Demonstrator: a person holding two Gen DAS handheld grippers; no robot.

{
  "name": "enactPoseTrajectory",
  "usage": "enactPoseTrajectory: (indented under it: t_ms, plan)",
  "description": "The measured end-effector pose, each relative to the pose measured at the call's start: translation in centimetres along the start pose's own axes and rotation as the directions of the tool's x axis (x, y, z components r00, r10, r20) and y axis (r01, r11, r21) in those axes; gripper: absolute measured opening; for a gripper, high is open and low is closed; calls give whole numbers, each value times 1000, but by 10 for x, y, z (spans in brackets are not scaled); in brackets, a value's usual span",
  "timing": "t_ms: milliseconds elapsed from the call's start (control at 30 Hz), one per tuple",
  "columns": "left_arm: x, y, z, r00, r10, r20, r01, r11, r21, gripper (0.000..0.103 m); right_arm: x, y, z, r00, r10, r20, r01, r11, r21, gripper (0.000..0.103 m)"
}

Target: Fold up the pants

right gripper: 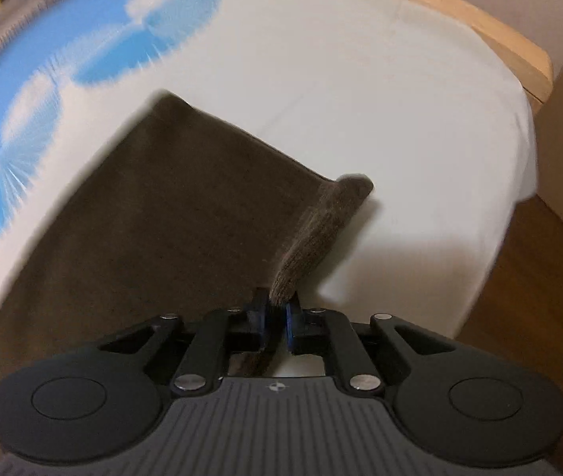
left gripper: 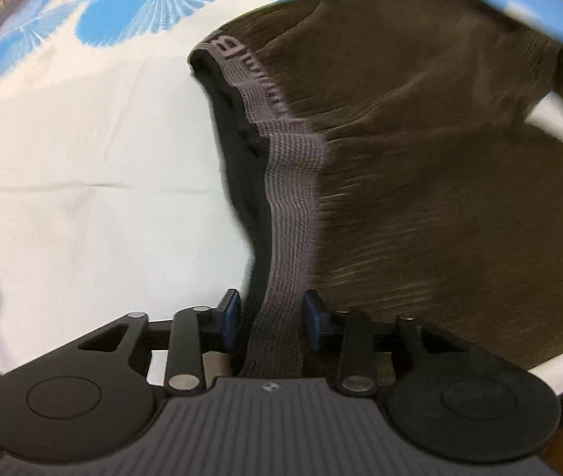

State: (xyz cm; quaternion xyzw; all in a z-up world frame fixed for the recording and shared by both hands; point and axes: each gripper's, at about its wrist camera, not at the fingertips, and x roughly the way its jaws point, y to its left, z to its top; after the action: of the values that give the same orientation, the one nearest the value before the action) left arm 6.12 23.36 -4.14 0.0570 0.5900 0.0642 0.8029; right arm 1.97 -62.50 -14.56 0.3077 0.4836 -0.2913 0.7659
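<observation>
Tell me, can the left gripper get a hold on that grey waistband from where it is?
Probably yes. The grey waistband already runs between the blue pads of the left gripper, with gaps either side, so nothing blocks it from closing.

Soft indoor light, motion blur, fisheye warping.

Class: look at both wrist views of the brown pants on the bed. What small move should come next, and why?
Probably close the left hand-held gripper onto the waistband: the band runs between its pads with gaps showing either side, while the right hand-held gripper seems to pinch the ribbed cuff.
</observation>
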Motion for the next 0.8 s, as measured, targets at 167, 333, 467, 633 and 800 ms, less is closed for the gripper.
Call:
enactPoseTrajectory:
  t_ms: [167,333,467,633,800]
  plan:
    - [-31,-4,9,982,-18,186,25,999,-38,52,-19,13,-1,992,-97,77,97,995,-8,24]
    - [-21,-30,18,984,-109,143,105,994,38,52,-51,26,1,960,-157,230,157,987,20,24]
    - [9,-64,14,1000,22,8,-23,979,200,54,-70,31,4,945,-122,304,102,991,80,24]
    - [-15,-71,22,995,-3,103,-15,985,174,58,-91,47,1,933,100,347,-141,985,96,24]
    - [-40,-90,36,975,-30,220,0,991,137,59,-106,84,-7,853,430,296,-450,893,0,24]
